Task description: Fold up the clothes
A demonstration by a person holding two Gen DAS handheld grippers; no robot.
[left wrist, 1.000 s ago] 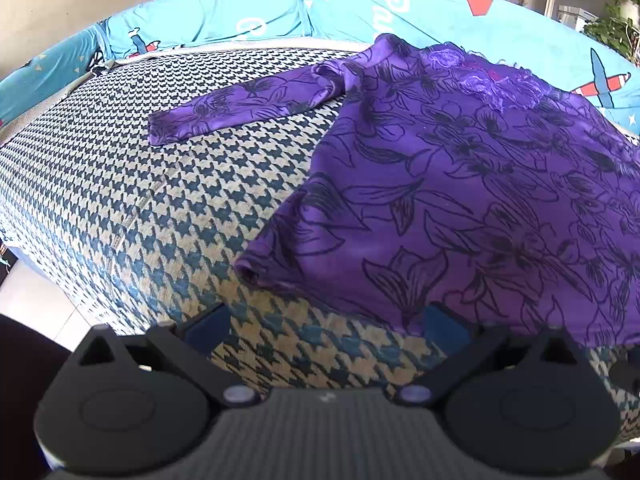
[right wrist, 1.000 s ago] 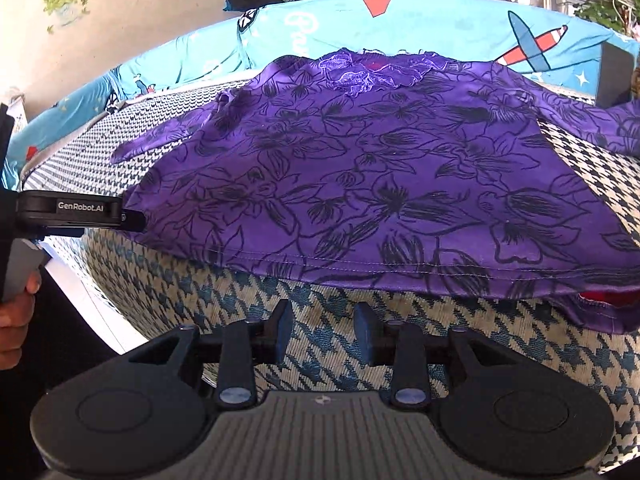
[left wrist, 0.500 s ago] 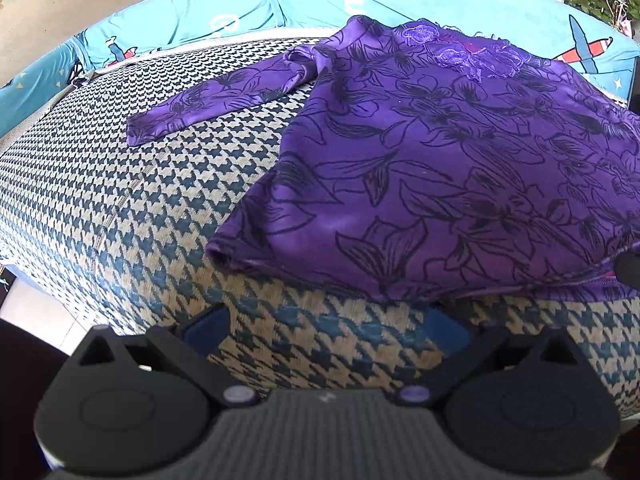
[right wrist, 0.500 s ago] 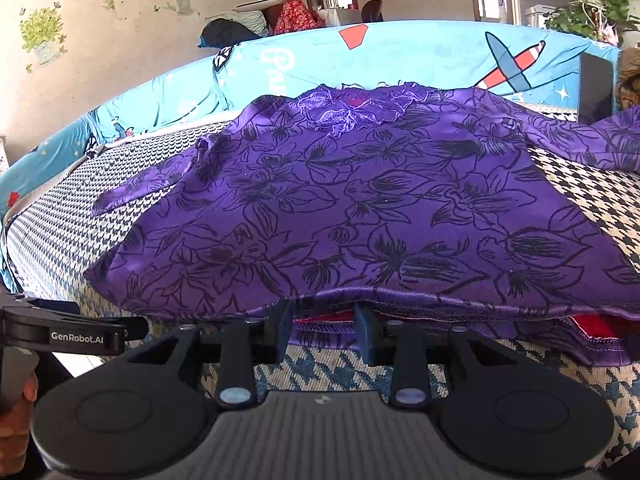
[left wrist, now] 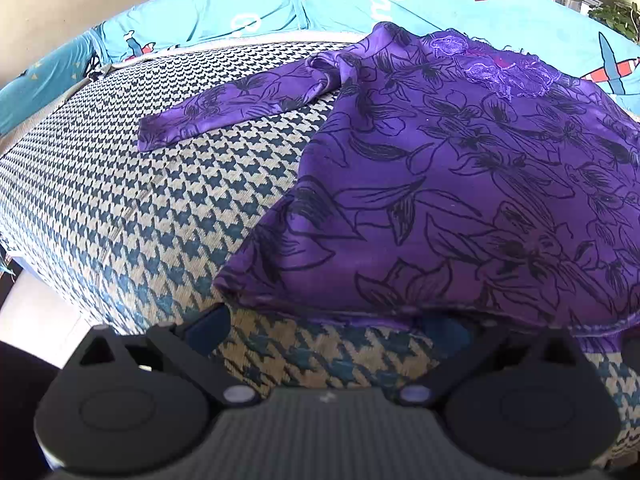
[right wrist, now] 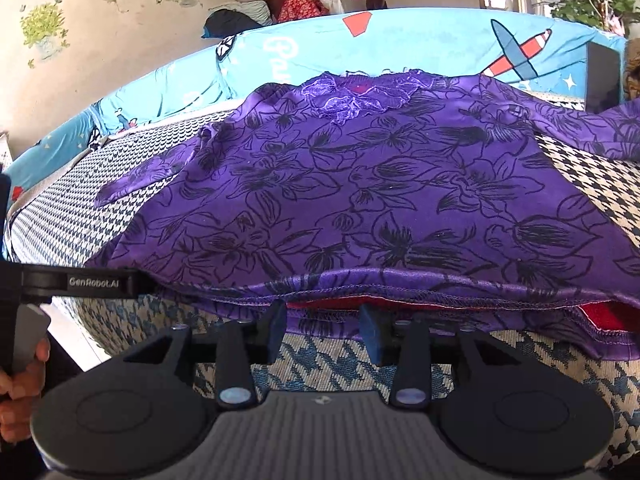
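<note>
Now purple blouse (right wrist: 360, 208) hem lies between opening right claw (right wrist: 324, 330).

Our left gripper (left wrist: 324, 326) is matte black, with two round housings at the base, a grey ribbed plate between them, a silvery rivet on each linkage arm, and blue pads (left wrist: 206, 326) on the fingers. Our right gripper (right wrist: 322, 330) has the same build, its dark blue pads (right wrist: 370, 334) facing each other. In the right wrist view, the left gripper's black side bar bears the white lettering "GenRobot.AI".
</note>
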